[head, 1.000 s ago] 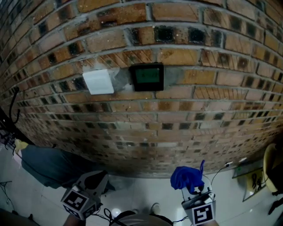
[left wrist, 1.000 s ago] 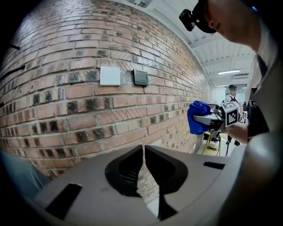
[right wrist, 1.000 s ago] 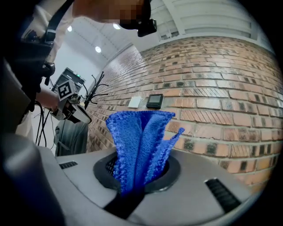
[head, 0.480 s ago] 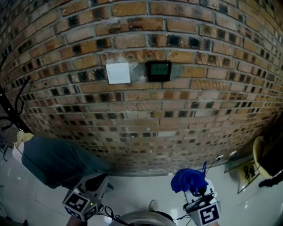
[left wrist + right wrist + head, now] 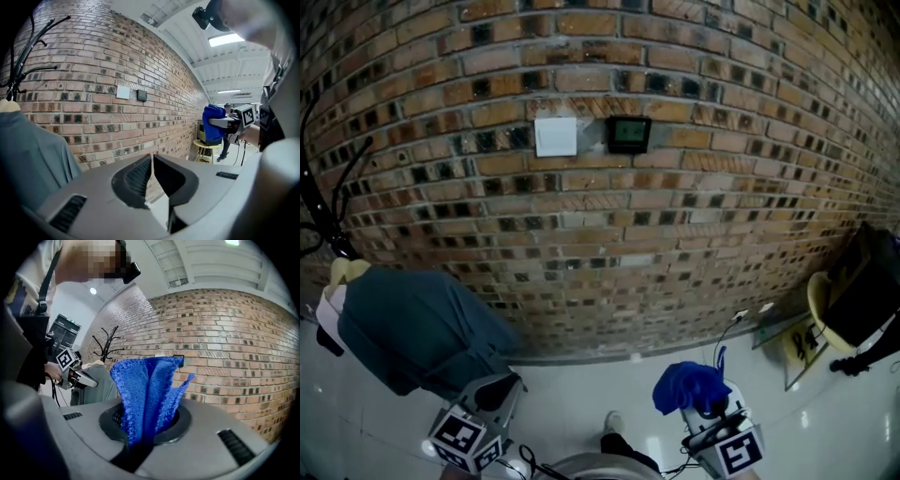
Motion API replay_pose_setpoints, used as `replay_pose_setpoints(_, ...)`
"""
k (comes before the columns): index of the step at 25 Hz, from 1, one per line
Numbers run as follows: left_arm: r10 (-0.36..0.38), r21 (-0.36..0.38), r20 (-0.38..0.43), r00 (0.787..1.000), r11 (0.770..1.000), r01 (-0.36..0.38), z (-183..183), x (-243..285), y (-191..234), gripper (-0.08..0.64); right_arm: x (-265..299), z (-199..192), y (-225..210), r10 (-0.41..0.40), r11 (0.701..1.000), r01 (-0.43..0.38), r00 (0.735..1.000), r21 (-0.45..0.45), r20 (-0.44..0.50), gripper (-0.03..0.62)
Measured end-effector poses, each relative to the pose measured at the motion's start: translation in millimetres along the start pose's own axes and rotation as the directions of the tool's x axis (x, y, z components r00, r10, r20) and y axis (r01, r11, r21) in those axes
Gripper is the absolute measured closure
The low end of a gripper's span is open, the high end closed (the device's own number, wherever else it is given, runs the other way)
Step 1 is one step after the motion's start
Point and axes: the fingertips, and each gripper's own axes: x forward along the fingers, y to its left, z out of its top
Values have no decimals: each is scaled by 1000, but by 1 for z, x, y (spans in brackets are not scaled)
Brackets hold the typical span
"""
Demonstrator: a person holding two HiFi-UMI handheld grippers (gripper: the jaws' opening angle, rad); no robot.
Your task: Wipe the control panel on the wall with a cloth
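Observation:
The control panel [image 5: 629, 134] is a small dark box with a green screen, high on the brick wall, beside a white switch plate [image 5: 555, 137]. It is far from both grippers. In the left gripper view the control panel [image 5: 142, 95] appears small on the wall. My right gripper [image 5: 709, 412] is low at the bottom right, shut on a blue cloth [image 5: 688, 387] that stands up in folds from the jaws. The right gripper view shows that blue cloth [image 5: 147, 387] covering most of the panel. My left gripper [image 5: 494, 394], bottom left, is shut with nothing in it [image 5: 152, 158].
A grey-green jacket [image 5: 412, 328] hangs on a black coat stand [image 5: 321, 202] at the left. At the right stand a yellow stool [image 5: 821, 309] with a dark object and a leaning board [image 5: 787, 349]. A white cable plug [image 5: 740, 316] sits at the wall's foot.
The view has pulled back from the wall: the panel and switch plate look smaller and farther. Both grippers stay low, the cloth still held in the right one.

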Motion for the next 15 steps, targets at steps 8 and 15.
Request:
replay_pose_setpoints(8, -20, 0, 19, 1000, 1000, 20, -11, -28, -19, 555, -34, 1, 25, -19, 1000, 19, 1000, -15, -4, 505)
replay_pose_setpoints(15, -29, 8, 20, 999, 1000, 29, -15, -44, -37, 555, -51, 4, 37, -16, 1000, 16, 1000, -23, 1, 505)
